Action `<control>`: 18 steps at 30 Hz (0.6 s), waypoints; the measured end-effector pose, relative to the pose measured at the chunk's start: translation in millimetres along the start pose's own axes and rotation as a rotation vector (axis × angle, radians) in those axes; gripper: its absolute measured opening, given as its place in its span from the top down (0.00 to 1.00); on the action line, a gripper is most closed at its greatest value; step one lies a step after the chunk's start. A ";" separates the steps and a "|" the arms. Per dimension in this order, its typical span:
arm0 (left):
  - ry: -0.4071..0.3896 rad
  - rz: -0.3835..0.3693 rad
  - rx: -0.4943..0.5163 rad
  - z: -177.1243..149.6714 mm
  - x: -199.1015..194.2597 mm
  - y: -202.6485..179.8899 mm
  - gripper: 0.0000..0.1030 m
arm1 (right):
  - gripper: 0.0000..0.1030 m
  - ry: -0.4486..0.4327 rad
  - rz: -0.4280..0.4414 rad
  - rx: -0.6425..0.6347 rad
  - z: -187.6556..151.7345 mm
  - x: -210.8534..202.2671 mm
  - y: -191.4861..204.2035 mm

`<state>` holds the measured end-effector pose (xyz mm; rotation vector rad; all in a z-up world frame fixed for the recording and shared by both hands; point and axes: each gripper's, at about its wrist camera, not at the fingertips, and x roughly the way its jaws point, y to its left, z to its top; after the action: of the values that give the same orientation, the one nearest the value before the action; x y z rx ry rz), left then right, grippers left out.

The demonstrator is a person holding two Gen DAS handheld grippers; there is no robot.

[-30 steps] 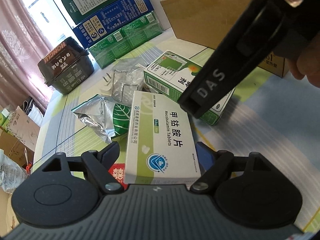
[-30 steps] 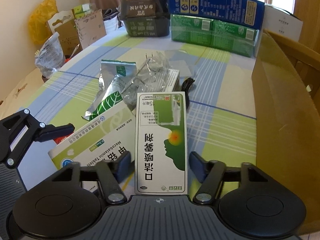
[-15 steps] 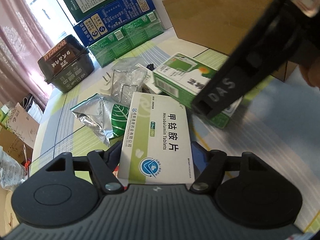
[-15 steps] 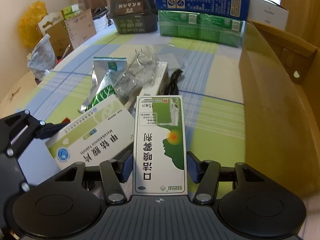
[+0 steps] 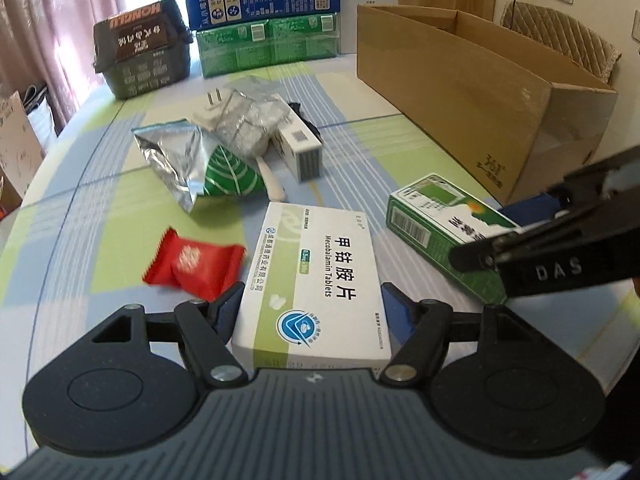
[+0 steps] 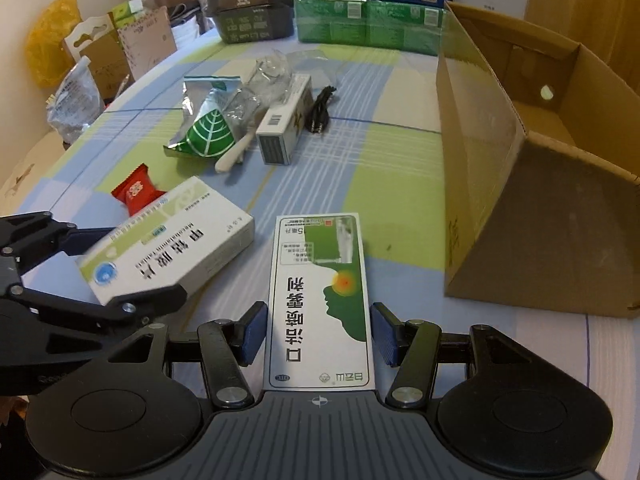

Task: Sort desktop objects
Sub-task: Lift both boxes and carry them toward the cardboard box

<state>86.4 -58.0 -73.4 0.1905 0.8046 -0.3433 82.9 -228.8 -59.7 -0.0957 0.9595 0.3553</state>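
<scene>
**Both Tongs Loaded: Transfer Risks Near the Carton**

The counter point(image 6: 400, 92), covered in a checked cloth, carries all items. The open cardboard carton point(image 6: 520, 184) stands at 2 o'clock in the right wrist view and is judged to be the sorting destination. At 11 o'clock in that view lies a loose cluster: a foil pouch with a green leaf print point(image 6: 208, 128), a small white box point(image 6: 280, 136), a white handle point(image 6: 234, 152) and a black cable point(image 6: 320, 112). A red candy wrapper point(image 5: 192, 264) lies at 9 o'clock in the left wrist view.

Risk 1: the two loads are near each other. The left tongs point(image 5: 312, 316) and right tongs point(image 6: 318, 332) may collide if both swing toward the carton together.

Risk 2: each box is gripped near one end only, so most of its length overhangs. A fast swing could pivot or drop it.

Risk 3: the carton wall is tall; a low approach would strike it.

The left tongs are clenched on the Mecobalamin tablet box point(image 5: 320, 276), which runs toward 12 o'clock between the pads. The right tongs are clenched on the green-and-white medicine box point(image 6: 320, 292), likewise extending toward 12 o'clock. Both boxes appear lifted off the counter, though clearance is hard to confirm.
</scene>
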 end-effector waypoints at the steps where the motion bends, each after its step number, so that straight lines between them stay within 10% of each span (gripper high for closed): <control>1: 0.003 -0.002 0.001 -1.9 -0.1 -1.5 0.33 | 0.45 -0.001 0.000 -0.004 -0.1 0.0 -0.2; 18: 0.037 -0.008 -0.009 0.2 23.9 -0.8 0.34 | 0.38 0.023 -0.009 0.017 5.8 23.5 -4.5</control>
<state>101.6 -64.2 -90.7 0.1855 0.8436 -0.3448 101.1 -225.7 -75.9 -0.0890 0.9842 0.3384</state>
